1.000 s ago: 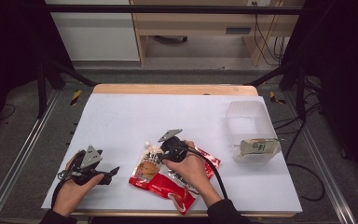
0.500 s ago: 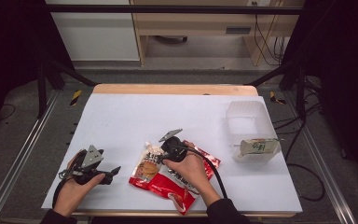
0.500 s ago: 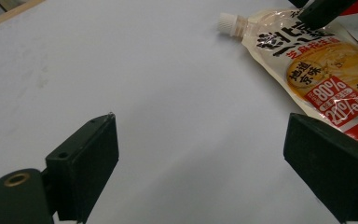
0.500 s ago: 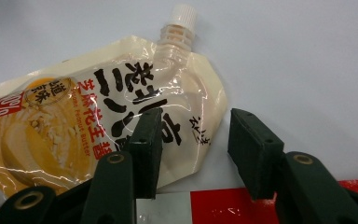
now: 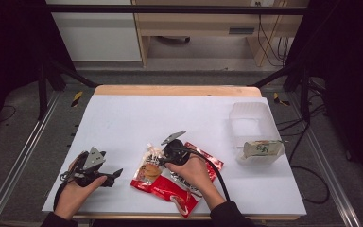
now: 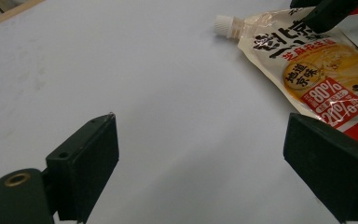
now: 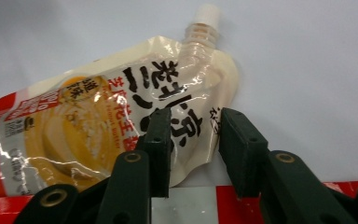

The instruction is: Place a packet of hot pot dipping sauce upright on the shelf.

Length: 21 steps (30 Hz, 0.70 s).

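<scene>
A: What containers are on the table (image 5: 123, 118)?

B: A clear plastic tub (image 5: 251, 124) stands at the table's right side. A small pale packet with green print (image 5: 261, 149) lies in its near end, one tip poking over the rim. The far end looks empty.

A: And the thing being worked on?

B: A spouted pouch (image 5: 149, 168) lies flat near the table's front edge, between the two hands. It is cream at the top with bold black characters, a picture of yellow-brown paste, red at the bottom, and a white screw cap (image 7: 207, 13). It overlaps red flat packets (image 5: 179, 191).

A: The grippers?

B: The right gripper (image 7: 193, 140) has just been closing; one jaw lies on the pouch's upper corner and the other just past its edge, with that edge between them, and I cannot tell whether they pinch it. The left gripper (image 6: 205, 172) is spread wide over bare table, grasping nothing.

A: Do the views differ?

B: The right gripper view shows the cap's threads. The left gripper view shows percentage figures on the label (image 6: 328, 100). The high view shows the tub.
</scene>
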Motion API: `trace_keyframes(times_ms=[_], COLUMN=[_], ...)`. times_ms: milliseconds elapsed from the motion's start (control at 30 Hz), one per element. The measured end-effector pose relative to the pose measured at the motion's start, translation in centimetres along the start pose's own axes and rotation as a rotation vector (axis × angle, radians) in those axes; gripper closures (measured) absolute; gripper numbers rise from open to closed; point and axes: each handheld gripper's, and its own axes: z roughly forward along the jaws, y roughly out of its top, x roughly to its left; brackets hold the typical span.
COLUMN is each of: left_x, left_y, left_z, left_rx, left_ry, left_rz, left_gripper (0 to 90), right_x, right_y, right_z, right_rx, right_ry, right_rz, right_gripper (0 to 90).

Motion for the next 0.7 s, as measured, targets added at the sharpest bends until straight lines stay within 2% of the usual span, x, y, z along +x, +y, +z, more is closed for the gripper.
trace_keyframes(times_ms=[33,233,333,600,700], left_x=[0.0,-0.1,0.0,0.3,0.5], left_y=[0.0,0.0,0.0,-0.3,-0.5], left_z=[0.0,0.1,0.1,-0.4,-0.8], left_rx=[0.000,0.001,0.002,0.017,-0.001], left_ry=[0.000,-0.004,-0.005,0.005,0.017], left_rz=[0.000,0.001,0.002,0.007,-0.022], left_gripper=[10.2,10.2,10.2,10.3,10.3], right_x=[0.1,0.7,0.9,2.4,3.0], right_y=[0.0,0.0,0.0,1.4,2.7], right_z=[-0.1,0.2,0.2,-0.8,-1.2], right_rx=[-0.001,0.009,0.010,-0.080,-0.117], right_ry=[0.005,-0.030,-0.029,-0.059,-0.052], right_rz=[0.003,-0.055,-0.071,-0.149,-0.178], right_gripper=[67.1,81.7,86.7,89.4,89.7])
